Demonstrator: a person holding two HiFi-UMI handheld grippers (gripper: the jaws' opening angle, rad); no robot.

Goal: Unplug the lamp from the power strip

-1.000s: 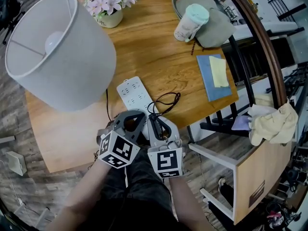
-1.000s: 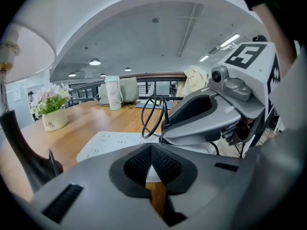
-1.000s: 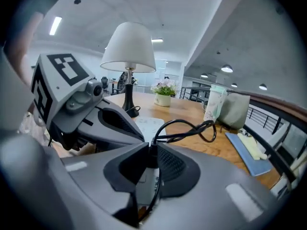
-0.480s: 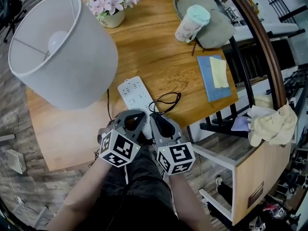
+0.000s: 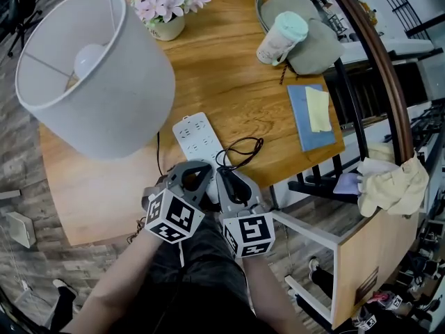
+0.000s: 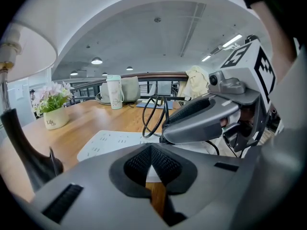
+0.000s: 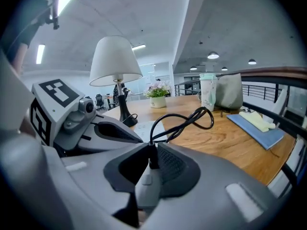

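The lamp (image 5: pixel 97 75), with its wide white shade, stands at the table's left. The white power strip (image 5: pixel 197 139) lies in front of it. My right gripper (image 5: pixel 226 174) is shut on the grey lamp plug (image 7: pixel 145 186). The plug's black cord (image 7: pixel 192 121) loops over the wood beyond the jaws. The prongs are hidden, so I cannot tell whether they sit in a socket. My left gripper (image 5: pixel 201 167) is beside the right one, jaws shut to a thin slit. Its tips are at the strip's near end (image 6: pixel 115 143); I cannot tell whether it pinches the strip.
A flower pot (image 5: pixel 167 9) stands at the back. A lidded cup (image 5: pixel 278 37) and a grey bag (image 5: pixel 316 37) are at the back right. A blue notebook (image 5: pixel 311 117) lies near the right edge. A chair (image 5: pixel 327 200) is below that edge.
My right gripper has rolled about its own axis, so its marker cube shows a different face. Both hands have stayed where they were.
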